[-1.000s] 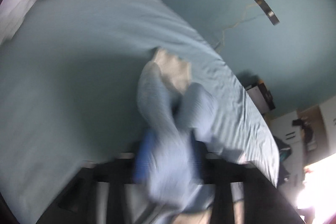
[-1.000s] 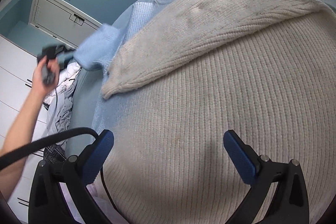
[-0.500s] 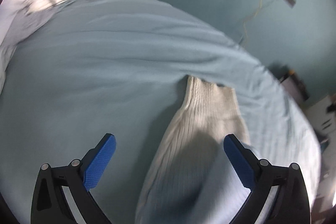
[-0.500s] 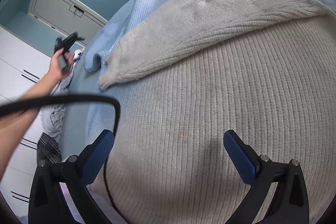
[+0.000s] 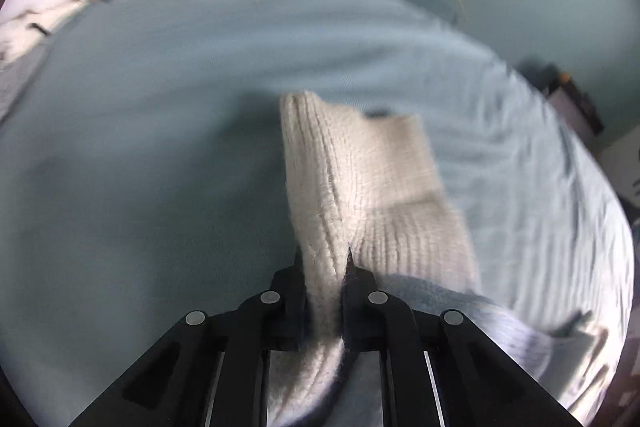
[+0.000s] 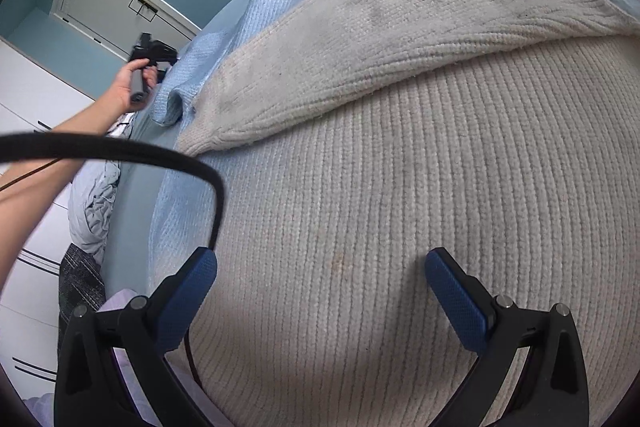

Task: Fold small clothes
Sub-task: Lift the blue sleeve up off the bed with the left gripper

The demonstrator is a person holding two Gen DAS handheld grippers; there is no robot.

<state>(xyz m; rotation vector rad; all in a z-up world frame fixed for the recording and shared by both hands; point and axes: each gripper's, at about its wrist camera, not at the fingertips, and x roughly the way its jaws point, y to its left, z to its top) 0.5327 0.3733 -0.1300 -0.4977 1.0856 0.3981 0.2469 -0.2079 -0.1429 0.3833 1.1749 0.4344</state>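
The left gripper (image 5: 326, 267) was closing on the cream sweater's sleeve (image 5: 360, 179) at twelve o'clock, the right gripper (image 6: 320, 291) gaped over its body (image 6: 380, 207); a shallow pinch could slip

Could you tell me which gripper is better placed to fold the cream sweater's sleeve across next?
Left. The left gripper is closing on the cream sleeve, knit already pinched between its jaws. The right gripper hangs open over the sweater body, gripping nothing.
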